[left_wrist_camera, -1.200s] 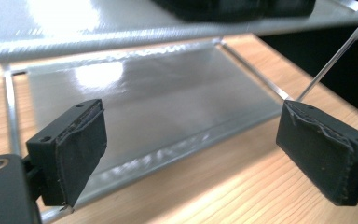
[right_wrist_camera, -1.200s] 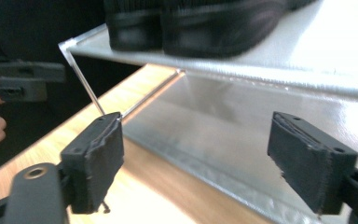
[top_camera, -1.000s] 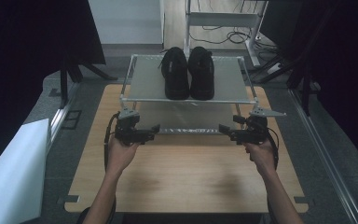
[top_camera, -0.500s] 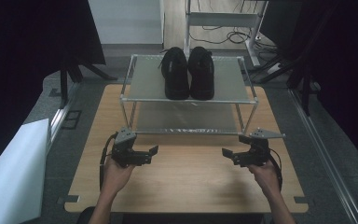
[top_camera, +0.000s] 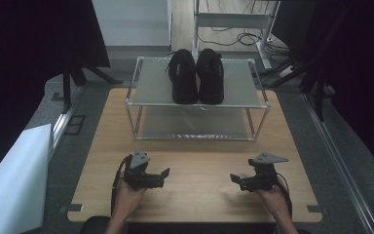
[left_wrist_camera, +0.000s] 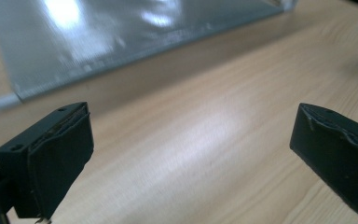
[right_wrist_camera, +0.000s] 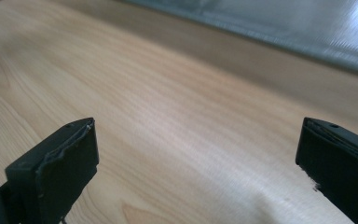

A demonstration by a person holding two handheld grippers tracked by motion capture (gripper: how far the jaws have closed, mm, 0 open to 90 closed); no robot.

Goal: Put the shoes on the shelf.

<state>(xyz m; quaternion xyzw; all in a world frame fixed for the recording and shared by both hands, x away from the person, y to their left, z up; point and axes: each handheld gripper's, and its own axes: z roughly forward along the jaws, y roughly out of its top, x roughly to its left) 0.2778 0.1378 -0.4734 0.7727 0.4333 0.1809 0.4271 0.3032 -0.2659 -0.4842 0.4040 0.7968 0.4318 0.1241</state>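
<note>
Two black shoes (top_camera: 197, 75) sit on the rack (top_camera: 151, 87) at 12 o'clock. Left claw (top_camera: 164, 174) and right claw (top_camera: 233, 179) (both wide open, holding nothing) rest on the tabletop (top_camera: 199, 165).

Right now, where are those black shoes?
In the high view, the black shoes sit side by side on the metal rack's top shelf, at the table's far end.

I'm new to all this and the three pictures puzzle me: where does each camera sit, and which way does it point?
High view: above the person's side, looking forward and down on the table, rack and shoes; both forearms, the left gripper and right gripper show.
Left gripper view: rides on the left gripper, looking along its open jaws over the table to the rack's lower shelf.
Right gripper view: rides on the right gripper, jaws open, facing likewise.
Shared: both gripper views show tabletop and shelf.
</note>
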